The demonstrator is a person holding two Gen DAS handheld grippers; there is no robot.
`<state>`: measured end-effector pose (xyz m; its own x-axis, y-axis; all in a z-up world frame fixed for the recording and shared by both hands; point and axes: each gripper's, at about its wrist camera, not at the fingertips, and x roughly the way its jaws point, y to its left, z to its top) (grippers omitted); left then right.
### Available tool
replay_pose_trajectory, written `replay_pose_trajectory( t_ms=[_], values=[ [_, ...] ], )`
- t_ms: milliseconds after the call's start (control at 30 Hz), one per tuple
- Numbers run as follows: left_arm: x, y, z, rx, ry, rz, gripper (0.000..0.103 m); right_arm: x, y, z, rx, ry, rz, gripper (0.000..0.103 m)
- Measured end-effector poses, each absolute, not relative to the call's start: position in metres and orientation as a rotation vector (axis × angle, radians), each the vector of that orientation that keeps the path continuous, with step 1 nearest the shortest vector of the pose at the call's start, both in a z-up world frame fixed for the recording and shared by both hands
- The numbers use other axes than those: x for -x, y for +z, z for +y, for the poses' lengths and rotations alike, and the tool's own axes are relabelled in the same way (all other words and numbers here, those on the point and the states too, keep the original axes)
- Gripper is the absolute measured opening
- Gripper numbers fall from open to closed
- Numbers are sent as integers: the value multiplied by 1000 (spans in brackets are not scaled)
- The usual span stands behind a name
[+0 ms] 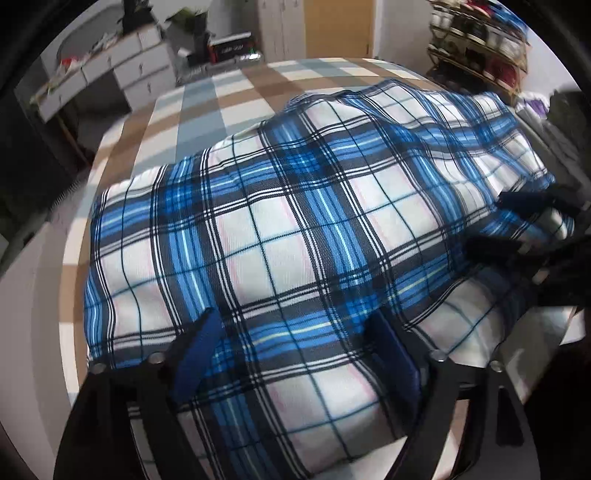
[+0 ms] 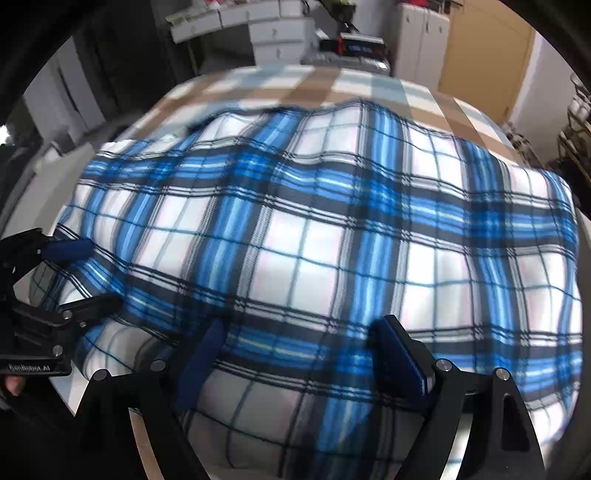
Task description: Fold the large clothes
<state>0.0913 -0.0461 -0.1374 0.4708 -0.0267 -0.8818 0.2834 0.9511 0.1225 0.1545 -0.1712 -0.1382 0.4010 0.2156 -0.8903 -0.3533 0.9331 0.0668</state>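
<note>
A large blue, white and black plaid garment point(image 1: 280, 229) point(image 2: 325, 236) lies spread across a bed with a brown, grey and white checked sheet point(image 1: 207, 99) point(image 2: 280, 83). My left gripper point(image 1: 295, 350) hovers over the garment's near edge. Its blue-padded fingers stand wide apart and cloth lies flat under the gap. It also shows at the left in the right wrist view as the left gripper point(image 2: 85, 277), open. My right gripper point(image 2: 299, 350) stands open the same way over the near edge, further right. The left wrist view catches the right gripper point(image 1: 517, 225) at its right side.
Beyond the bed's far end stand a white desk with drawers point(image 1: 122, 66) point(image 2: 277, 33), white cabinets point(image 2: 421, 37) and a wooden door point(image 1: 340, 26). A shoe rack point(image 1: 480, 40) stands at the far right. A hand point(image 2: 14, 384) shows beneath the left gripper.
</note>
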Motion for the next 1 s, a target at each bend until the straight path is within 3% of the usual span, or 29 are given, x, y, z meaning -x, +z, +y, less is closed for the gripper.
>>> replay_pose_trajectory(
  t_ms=[100,167,333,433,533,667,767,867,1000],
  values=[
    [-96,-132,-32,-240,-179,1082,84,-140,-112,-167,134,355,1023,80],
    [-96,-125,-26,-216,-145,1083,83,-126,-102,-158,129,396,981,85],
    [-88,-125,-28,-279,-113,1047,83,-119,-137,-148,206,349,1015,89],
    [-81,-123,-32,-294,-99,1028,83,-126,-123,-164,104,304,994,79],
    [-68,-108,-35,-257,-150,956,83,-121,-105,-173,60,317,901,85],
    [-53,-104,-68,-306,-295,864,83,-134,-127,-178,94,208,999,91],
    [-65,-138,-96,-493,-221,976,84,-150,-146,-183,86,155,1054,100],
    [-81,-144,-84,-361,-188,1073,84,-158,-141,-186,72,130,1060,95],
    [-90,-134,-57,-215,-188,1109,84,-152,-123,-207,-9,114,956,97]
  ],
)
